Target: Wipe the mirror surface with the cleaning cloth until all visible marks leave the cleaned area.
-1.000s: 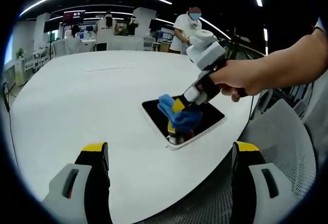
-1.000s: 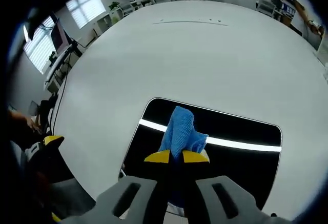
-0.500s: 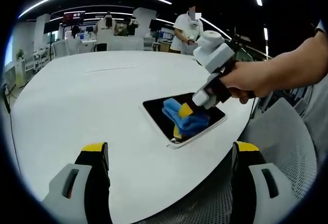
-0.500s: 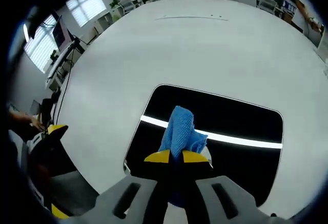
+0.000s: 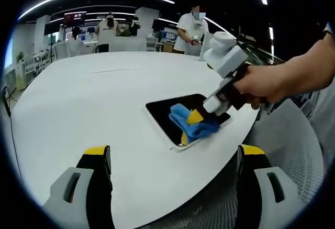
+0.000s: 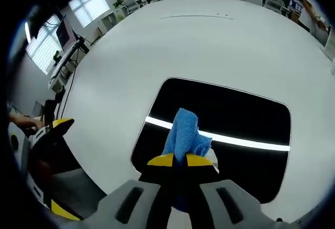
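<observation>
Right gripper (image 6: pixel 180 160) was closed, yellow tips pinched together on the cloth (image 6: pixel 184 134), jaws pointing down and forward. In the left gripper view the right gripper (image 5: pixel 194 118) entered from the right, angled down to the left, gripped by the person's hand (image 5: pixel 256 85) with a bare forearm (image 5: pixel 306 72) extended behind it. Left gripper (image 5: pixel 175 158) was held low and level, jaws spread wide apart with nothing between them. Its yellow tip also appeared at the left edge of the right gripper view.
</observation>
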`<state>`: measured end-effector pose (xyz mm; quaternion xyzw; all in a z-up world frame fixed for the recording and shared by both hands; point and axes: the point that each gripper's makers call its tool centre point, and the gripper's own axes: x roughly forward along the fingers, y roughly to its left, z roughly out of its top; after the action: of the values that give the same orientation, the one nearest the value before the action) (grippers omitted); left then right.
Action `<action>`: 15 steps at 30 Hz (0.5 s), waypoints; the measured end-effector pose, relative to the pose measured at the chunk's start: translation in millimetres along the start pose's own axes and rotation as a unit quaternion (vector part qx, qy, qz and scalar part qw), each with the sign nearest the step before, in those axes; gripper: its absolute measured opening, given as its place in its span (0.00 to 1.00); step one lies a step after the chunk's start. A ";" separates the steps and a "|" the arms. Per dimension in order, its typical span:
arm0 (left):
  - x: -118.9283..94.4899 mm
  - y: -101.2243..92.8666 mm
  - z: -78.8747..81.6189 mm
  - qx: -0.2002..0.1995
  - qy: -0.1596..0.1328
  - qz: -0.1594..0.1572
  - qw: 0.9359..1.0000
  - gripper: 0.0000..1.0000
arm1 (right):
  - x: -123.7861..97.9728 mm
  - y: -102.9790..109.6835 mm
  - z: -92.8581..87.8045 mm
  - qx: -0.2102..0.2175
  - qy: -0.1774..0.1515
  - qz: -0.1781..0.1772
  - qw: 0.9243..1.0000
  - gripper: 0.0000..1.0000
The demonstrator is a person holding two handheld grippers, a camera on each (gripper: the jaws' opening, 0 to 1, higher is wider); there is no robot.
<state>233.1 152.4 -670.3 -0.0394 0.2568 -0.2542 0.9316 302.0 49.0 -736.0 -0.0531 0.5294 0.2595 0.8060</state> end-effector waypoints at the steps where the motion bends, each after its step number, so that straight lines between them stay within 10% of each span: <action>1: 0.0 -0.4 0.2 0.000 -0.001 -0.001 1.000 0.99 | -0.5 0.8 -1.2 -0.003 -0.001 -0.001 1.000 0.00; 15: -0.1 1.0 1.1 -0.001 -0.003 0.001 1.000 0.99 | -3.5 6.2 -10.2 -0.001 -0.005 0.009 1.000 0.00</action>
<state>234.0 153.3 -669.5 -0.0406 0.2545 -0.2531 0.9325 289.6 49.5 -736.2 -0.0481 0.5259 0.2676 0.8059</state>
